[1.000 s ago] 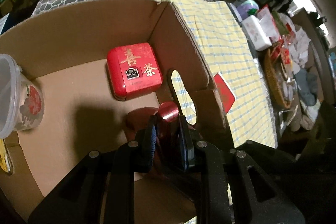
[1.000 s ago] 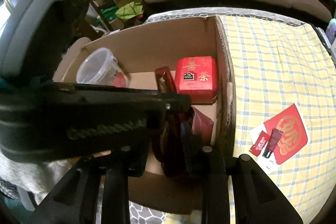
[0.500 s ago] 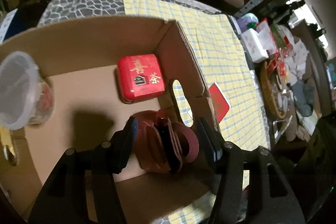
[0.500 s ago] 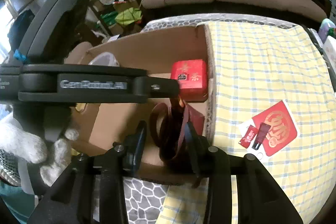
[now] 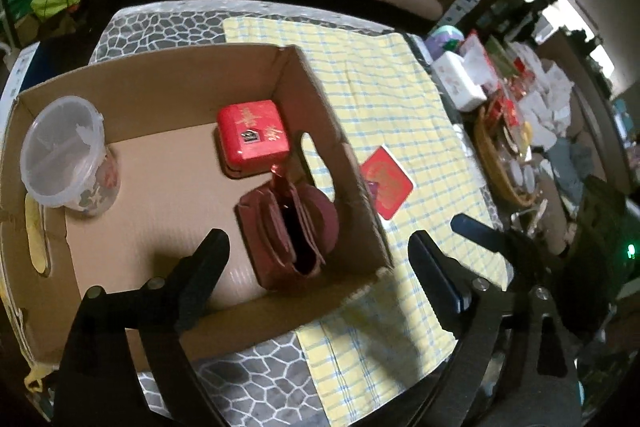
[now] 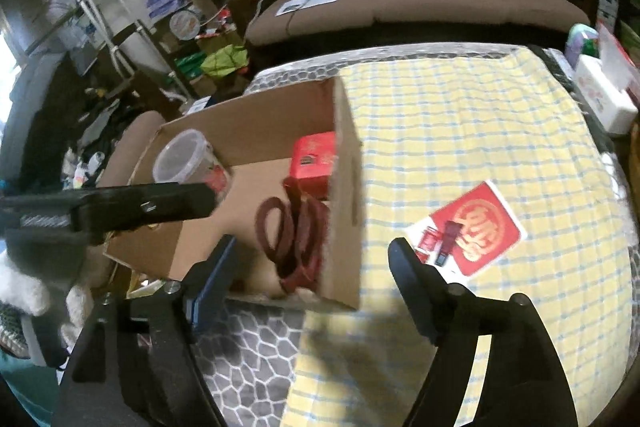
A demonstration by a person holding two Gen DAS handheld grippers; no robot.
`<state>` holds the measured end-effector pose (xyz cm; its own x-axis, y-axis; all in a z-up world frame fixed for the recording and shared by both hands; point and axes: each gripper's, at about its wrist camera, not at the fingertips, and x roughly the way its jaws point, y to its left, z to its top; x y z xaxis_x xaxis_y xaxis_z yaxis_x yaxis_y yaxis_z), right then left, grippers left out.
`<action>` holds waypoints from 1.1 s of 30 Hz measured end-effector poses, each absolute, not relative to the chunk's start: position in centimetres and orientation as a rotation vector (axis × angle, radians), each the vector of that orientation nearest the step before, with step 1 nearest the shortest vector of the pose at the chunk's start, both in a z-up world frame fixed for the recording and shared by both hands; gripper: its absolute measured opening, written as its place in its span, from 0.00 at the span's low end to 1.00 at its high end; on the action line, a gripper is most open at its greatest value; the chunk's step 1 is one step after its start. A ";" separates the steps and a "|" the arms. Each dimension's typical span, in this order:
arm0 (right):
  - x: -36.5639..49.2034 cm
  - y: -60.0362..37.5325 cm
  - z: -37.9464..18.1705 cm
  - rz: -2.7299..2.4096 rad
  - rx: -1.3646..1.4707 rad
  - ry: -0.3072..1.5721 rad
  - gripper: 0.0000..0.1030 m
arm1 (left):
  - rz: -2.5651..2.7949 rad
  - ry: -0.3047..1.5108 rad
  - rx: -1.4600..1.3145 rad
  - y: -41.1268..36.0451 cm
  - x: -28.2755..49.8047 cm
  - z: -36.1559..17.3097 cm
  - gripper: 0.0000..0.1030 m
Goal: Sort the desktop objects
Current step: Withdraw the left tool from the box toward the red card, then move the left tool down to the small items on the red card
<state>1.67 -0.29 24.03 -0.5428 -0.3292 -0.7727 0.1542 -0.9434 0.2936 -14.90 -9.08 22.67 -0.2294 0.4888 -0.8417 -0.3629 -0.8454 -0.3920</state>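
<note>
Both grippers, left (image 5: 318,243) and right (image 6: 312,253), are opening their jaws, holding nothing, above the dark red purse (image 5: 288,227) in the cardboard box (image 5: 160,83) at frame centre.

The cardboard box (image 5: 328,131) is open at the top, and its middle floor lies bare — the way in is between the clear plastic tub (image 5: 64,151) at the left wall, the red tin (image 5: 253,137) in the far right corner and the dark red bag (image 5: 288,227) standing just beside the right wall. Right of the box the yellow checked cloth (image 6: 460,131) is mostly free — only a red envelope (image 6: 476,227) with small items at its edge lies there.
</note>
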 end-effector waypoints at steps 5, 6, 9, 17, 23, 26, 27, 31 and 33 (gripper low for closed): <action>2.9 2.6 23.4 -2.567 1.350 -0.318 0.76 | 2.097 -0.082 -1.439 -6.5 -12.3 23.2 0.88; 3.1 3.1 23.3 -2.575 1.354 -0.320 0.76 | 2.092 -0.071 -1.430 -6.1 -12.1 23.3 0.88; 4.0 4.8 22.4 -2.606 1.378 -0.313 0.76 | 2.075 -0.034 -1.421 -4.3 -11.4 23.6 0.88; 4.5 8.1 19.3 -2.693 1.404 -0.283 0.75 | 2.027 0.056 -1.394 2.5 -11.2 23.4 0.88; 3.9 10.0 16.6 -2.689 1.454 -0.250 0.72 | 1.976 0.049 -1.452 7.3 -12.9 20.9 0.78; 4.0 11.4 15.7 -2.693 1.474 -0.250 0.67 | 1.953 0.056 -1.480 9.3 -13.8 19.4 0.67; 4.0 12.2 15.5 -2.695 1.480 -0.263 0.65 | 1.951 0.064 -1.484 9.8 -13.9 19.0 0.65; 4.3 15.0 15.0 -2.709 1.497 -0.325 0.59 | 1.942 0.128 -1.512 12.8 -14.5 16.7 0.45; 4.5 16.7 14.9 -2.720 1.496 -0.359 0.59 | 1.943 0.181 -1.533 14.1 -14.5 15.3 0.43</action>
